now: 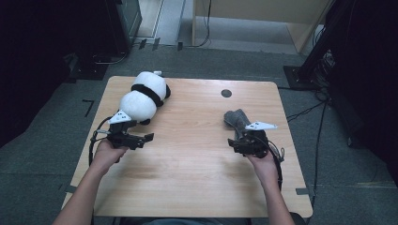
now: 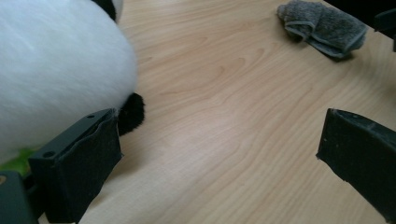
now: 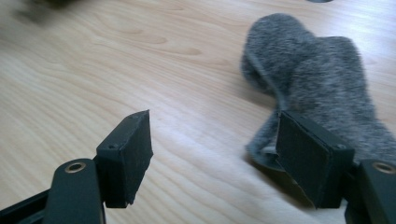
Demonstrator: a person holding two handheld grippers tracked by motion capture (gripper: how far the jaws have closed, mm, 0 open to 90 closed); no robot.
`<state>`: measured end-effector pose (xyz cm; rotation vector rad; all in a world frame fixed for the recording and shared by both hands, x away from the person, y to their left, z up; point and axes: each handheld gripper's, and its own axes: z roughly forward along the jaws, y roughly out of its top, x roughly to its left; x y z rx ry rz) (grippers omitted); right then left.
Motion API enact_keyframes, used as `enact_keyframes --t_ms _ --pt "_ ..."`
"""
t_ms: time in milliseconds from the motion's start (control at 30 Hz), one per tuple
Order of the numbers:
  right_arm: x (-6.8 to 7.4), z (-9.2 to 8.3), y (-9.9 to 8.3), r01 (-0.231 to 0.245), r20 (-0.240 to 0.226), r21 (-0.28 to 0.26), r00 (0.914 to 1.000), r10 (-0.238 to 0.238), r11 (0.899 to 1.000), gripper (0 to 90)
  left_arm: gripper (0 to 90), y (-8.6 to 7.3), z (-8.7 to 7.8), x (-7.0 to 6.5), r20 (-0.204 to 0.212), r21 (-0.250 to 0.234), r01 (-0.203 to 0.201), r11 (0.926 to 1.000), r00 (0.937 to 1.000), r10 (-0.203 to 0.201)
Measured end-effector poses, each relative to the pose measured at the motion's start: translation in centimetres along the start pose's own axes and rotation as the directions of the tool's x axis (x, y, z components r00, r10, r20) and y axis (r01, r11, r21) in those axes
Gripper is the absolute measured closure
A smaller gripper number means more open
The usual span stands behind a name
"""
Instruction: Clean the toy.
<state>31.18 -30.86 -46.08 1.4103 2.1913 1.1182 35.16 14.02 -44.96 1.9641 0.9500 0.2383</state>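
Looking down on a pale wooden table (image 1: 197, 154), both hands in from the near edge, one gripper apiece. Left gripper (image 1: 141, 138) low on the left side, jaws spread wide, gripping nothing, aimed across toward the middle of the table. Plush panda (image 1: 144, 97) lying just beyond it, white with a black band, stretched toward the far left corner. From the left gripper view: white fur of the panda (image 2: 56, 70) pressing up against the outer side of the left-hand jaw, a black paw tucked right beside that jaw, bare wood between the two jaws. Right gripper (image 1: 237, 143) on the right side, also wide open, holding nothing. Grey sock (image 1: 237, 119) crumpled just beyond it. From the right gripper view: sock (image 3: 317, 88) lying behind and against the right-hand jaw, mostly outside the gap, bare table between the jaws. Small dark round spot (image 1: 226, 93) near the far edge.
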Motion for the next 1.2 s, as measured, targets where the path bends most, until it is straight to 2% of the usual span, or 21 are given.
enact_keyframes --t_ms 133,200,267,333,400,467,567,667,767,967,1200 --pt "1.1 0.3 -0.6 0.004 -0.021 0.011 0.9998 -0.004 1.0 27.8 0.0 -0.8 -0.1 -0.9 0.022 0.001 -0.002 1.0 0.9998 0.002" --pt "1.5 0.4 -0.9 -0.004 -0.023 -0.002 0.9997 0.003 1.0 27.7 1.0 -1.3 0.1 -1.3 0.011 0.001 0.006 1.0 0.9999 -0.006" --pt "1.8 0.6 -1.2 -0.001 -0.022 -0.007 0.9998 0.001 1.0 27.6 7.0 -1.6 0.3 -1.7 -0.004 0.02 -0.007 0.9998 1.0 0.007" --pt "2.1 0.7 -1.3 -0.006 -0.035 -0.01 0.9994 0.005 1.0 27.4 7.0 -2.0 0.5 -2.0 -0.009 0.031 -0.014 0.9994 0.9999 0.014" --pt "2.3 1.0 -1.4 -0.008 -0.058 0.004 0.9983 0.008 1.0 25.3 7.0 -2.2 0.8 -2.2 -0.015 0.043 -0.019 0.9989 0.9997 0.02" --pt "2.5 1.2 -1.5 0.011 -0.093 0.029 0.9957 -0.008 1.0 22.8 7.0 -2.3 1.0 -2.3 -0.015 0.048 -0.033 0.9983 0.9993 0.033" --pt "2.5 1.4 -1.4 0.02 -0.095 0.028 0.9953 -0.017 0.999 22.8 7.0 -2.5 1.3 -2.2 0.0 0.057 -0.027 0.998 0.9996 0.027" --pt "2.3 1.6 -1.4 0.016 -0.089 0.028 0.9959 -0.013 0.999 22.8 7.4 -2.7 1.8 -2.5 -0.009 0.087 -0.055 0.9947 0.9984 0.056" --pt "2.4 2.0 -1.3 0.026 -0.086 0.026 0.996 -0.024 0.999 22.8 13.3 -2.9 2.2 -2.8 -0.002 0.099 -0.086 0.9914 0.9963 0.086" --pt "2.8 3.1 -1.2 0.07 -0.078 0.047 0.9947 -0.066 0.996 22.8 13.3 -3.0 2.5 -2.7 0.005 0.115 -0.087 0.9896 0.9962 0.087" --pt "2.9 3.4 -1.1 0.083 -0.08 0.063 0.9937 -0.078 0.995 22.8 13.4 -3.0 2.5 -2.6 0.004 0.111 -0.093 0.9895 0.9957 0.093"
